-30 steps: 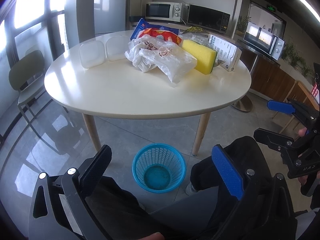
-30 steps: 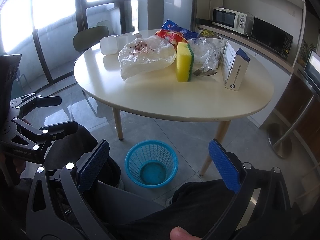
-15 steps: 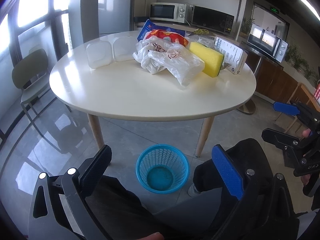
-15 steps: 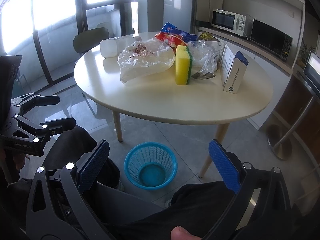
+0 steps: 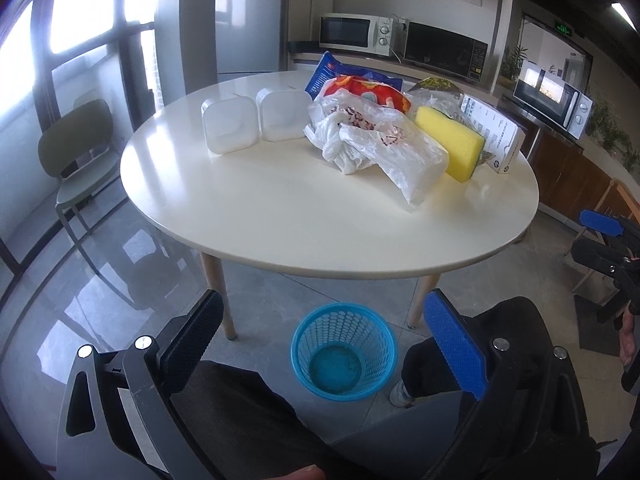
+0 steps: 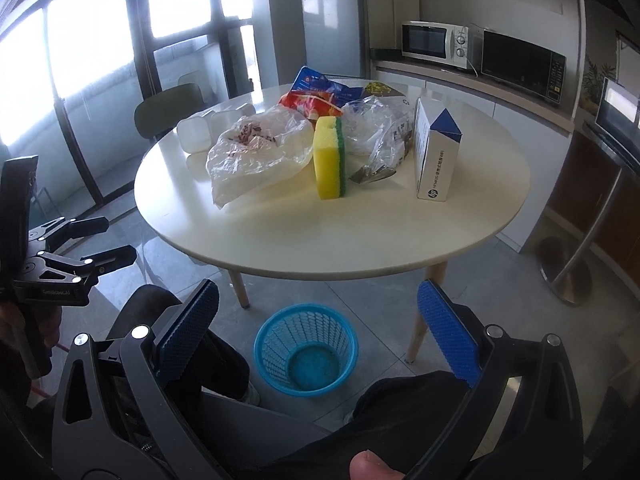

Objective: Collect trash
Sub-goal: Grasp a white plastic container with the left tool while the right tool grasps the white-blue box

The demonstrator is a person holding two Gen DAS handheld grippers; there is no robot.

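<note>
Thin, crinkled plastic makes up most of the rubbish: a clear plastic bag [image 5: 384,148] lies crumpled on the round table [image 5: 280,216], just left of a yellow sponge [image 5: 450,142] standing on edge. The bag looks very light, soft and slippery, so it is probably best pinched at a bunched fold near its near end, where the film gathers thick enough to grip. Behind it sit a red and blue snack packet [image 5: 360,84] and another clear wrapper [image 6: 376,128], likely just as light. The sponge should be springy and easy to squeeze across its narrow faces. A white and blue box [image 6: 436,152] stands at the right, stiff and probably hollow. Two white tubs [image 5: 256,124] sit at the far left; whether they hold anything cannot be told.

The blue basket [image 5: 344,352] on the floor under the near table edge looks empty. The left gripper [image 5: 320,340] and right gripper [image 6: 316,332] both hang low with jaws spread wide, holding nothing.
</note>
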